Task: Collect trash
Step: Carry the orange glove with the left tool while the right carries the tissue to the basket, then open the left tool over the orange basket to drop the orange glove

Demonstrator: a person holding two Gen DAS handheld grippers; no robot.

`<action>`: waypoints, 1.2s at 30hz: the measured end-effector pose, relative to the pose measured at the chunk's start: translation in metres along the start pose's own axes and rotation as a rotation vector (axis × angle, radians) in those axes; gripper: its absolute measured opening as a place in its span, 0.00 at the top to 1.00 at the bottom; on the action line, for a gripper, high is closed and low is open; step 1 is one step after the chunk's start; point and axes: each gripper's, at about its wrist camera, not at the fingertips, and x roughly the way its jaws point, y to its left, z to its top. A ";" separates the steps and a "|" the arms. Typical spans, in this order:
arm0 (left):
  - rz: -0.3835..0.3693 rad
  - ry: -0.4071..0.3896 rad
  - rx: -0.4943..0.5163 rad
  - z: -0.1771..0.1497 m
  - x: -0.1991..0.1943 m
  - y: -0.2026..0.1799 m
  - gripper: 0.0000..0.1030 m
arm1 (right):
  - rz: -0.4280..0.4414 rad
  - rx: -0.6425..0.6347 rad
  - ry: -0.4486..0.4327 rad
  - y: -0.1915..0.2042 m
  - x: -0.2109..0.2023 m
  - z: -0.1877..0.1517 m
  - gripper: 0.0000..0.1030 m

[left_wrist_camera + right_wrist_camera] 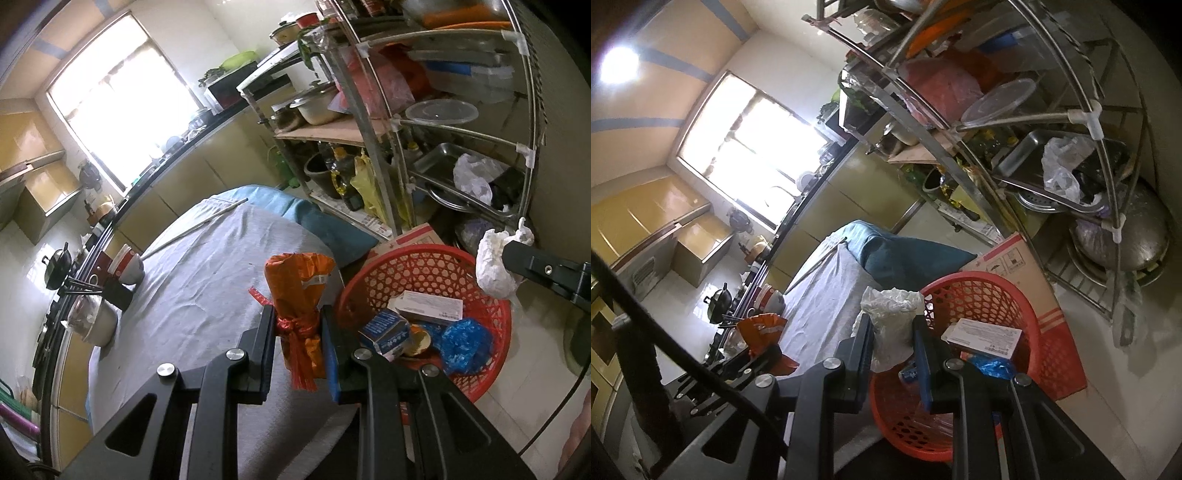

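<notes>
My left gripper (pixel 297 325) is shut on an orange wrapper (pixel 299 291) tied with red string, held above the grey-clothed table (pixel 207 288) beside the red basket (pixel 495 332). My right gripper (pixel 892 328) is shut on a crumpled white plastic bag (pixel 892 328), held over the near rim of the red basket (pixel 1004 288); the bag also shows in the left wrist view (pixel 493 264). The basket holds a white box (pixel 430 304), a blue carton (pixel 386 332) and a blue plastic bag (pixel 465 341). The orange wrapper shows at the left in the right wrist view (pixel 762 328).
A metal rack (pixel 461 129) loaded with pots, trays and bags stands behind the basket. A cardboard box (pixel 1034 280) sits next to the basket on the floor. Bowls (pixel 127 266) and a lidded container (pixel 94 319) stand on the table's left edge. A counter with a stove runs along the left.
</notes>
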 end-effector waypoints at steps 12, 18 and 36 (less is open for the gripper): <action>-0.026 0.019 0.037 0.001 0.003 -0.015 0.76 | -0.020 0.055 0.016 -0.021 0.000 0.000 0.78; -0.048 0.028 0.054 0.001 0.005 -0.022 0.75 | -0.026 0.071 0.024 -0.027 0.002 -0.001 0.77; -0.113 0.037 0.050 0.000 0.009 -0.024 0.74 | -0.006 0.089 0.060 -0.028 0.008 -0.005 0.75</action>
